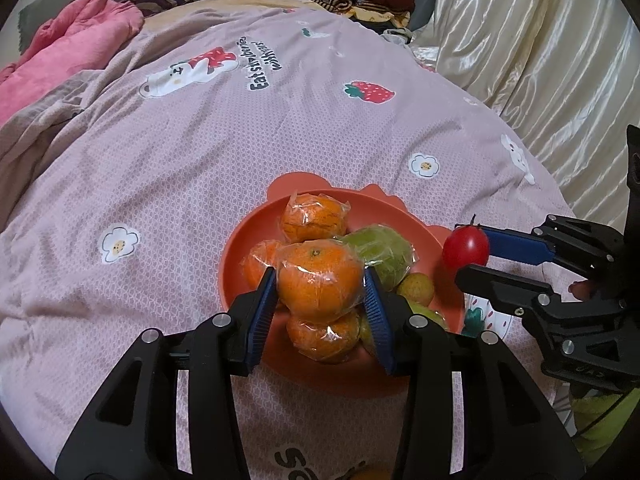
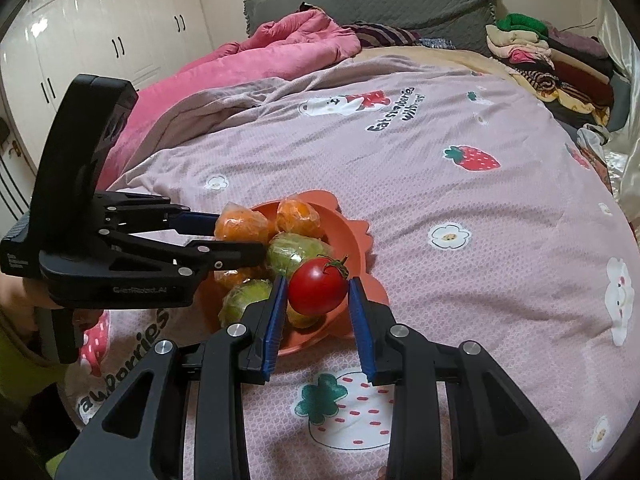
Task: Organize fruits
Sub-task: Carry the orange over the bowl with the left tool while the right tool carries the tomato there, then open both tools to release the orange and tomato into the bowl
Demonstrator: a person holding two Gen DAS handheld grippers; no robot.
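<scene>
An orange bowl (image 1: 240,248) (image 2: 352,236) sits on the pink bedspread and holds several plastic-wrapped oranges, wrapped green fruits (image 1: 380,250) and a small yellow-green fruit (image 1: 416,289). My left gripper (image 1: 320,284) is shut on a wrapped orange (image 1: 320,280) and holds it over the bowl; it also shows in the right wrist view (image 2: 240,236). My right gripper (image 2: 318,292) is shut on a red tomato (image 2: 318,286) with a green stem, just above the bowl's near right rim. The tomato also shows in the left wrist view (image 1: 466,247).
The bowl rests on a pink strawberry-print bedspread (image 1: 280,128). A rumpled pink blanket (image 2: 260,56) lies at the head of the bed. Folded clothes (image 2: 552,64) are stacked at the far right. A cream curtain (image 1: 540,40) hangs on the right; white wardrobes (image 2: 100,32) stand at the left.
</scene>
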